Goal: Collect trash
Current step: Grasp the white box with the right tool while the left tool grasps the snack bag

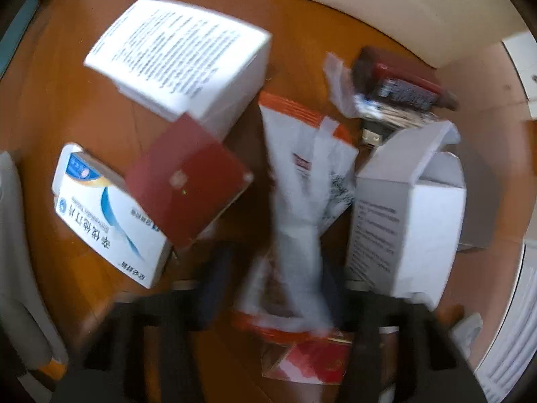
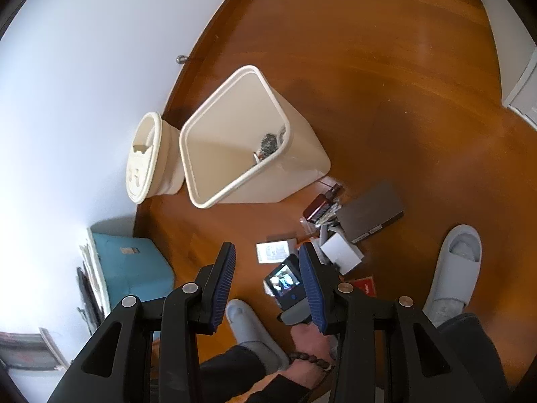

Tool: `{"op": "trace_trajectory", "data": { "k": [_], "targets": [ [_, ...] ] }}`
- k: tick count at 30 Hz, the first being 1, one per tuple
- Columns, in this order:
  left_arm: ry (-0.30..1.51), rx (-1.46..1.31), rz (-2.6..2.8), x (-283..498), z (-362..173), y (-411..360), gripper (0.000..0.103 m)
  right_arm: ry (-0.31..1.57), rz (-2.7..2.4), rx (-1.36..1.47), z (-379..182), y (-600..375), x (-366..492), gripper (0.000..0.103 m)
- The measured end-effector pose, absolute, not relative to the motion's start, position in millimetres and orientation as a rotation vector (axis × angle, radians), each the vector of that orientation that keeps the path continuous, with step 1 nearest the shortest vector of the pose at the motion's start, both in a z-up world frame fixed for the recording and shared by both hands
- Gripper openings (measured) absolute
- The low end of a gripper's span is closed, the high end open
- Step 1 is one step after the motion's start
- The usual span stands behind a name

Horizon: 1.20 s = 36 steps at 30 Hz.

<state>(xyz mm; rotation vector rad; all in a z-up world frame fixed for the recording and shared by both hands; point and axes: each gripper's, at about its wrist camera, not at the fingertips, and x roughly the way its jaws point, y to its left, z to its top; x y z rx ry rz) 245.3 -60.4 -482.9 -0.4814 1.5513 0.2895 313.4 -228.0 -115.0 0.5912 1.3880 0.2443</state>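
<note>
Warm brown wooden flooring carries our litter beside the cream rectangular plastic bin, which holds only a few scraps, so most collecting remains. From left to right lie a blue-and-white medicine carton, a dark red card, a crumpled white-and-orange paper packet and an open white cardboard box. Our left gripper closes around the packet; our right gripper hangs open, empty.

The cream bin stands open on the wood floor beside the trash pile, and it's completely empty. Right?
Not quite: the bin is not empty. The right wrist view shows a few dark scraps already lying inside. It does stand open on the floor beside the pile.
</note>
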Motion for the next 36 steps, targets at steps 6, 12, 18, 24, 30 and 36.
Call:
{"op": "trace_trajectory", "data": {
  "k": [6, 12, 18, 24, 30, 36],
  "targets": [
    [1.522, -0.504, 0.211, 234, -449, -57, 0.021, 1.451, 0.225, 0.418, -144, -210, 314, 0.044],
    [1.463, -0.566, 0.182, 192, -391, -43, 0.02, 1.576, 0.314, -0.046, -218, -150, 288, 0.067],
    [1.443, -0.661, 0.208, 144, -361, -31, 0.02, 1.524, 0.432, -0.383, -330, -111, 260, 0.067],
    [1.448, -0.683, 0.247, 124, -364, -15, 0.02, 1.569, 0.369, -0.402, -404, -108, 249, 0.067],
    [1.465, -0.702, 0.26, 124, -374, -4, 0.02, 1.597, 0.377, -0.434, -432, -98, 262, 0.067],
    [1.472, -0.711, 0.27, 122, -377, -2, 0.02, 1.638, 0.377, -0.434, -465, -91, 274, 0.067]
  ]
}}
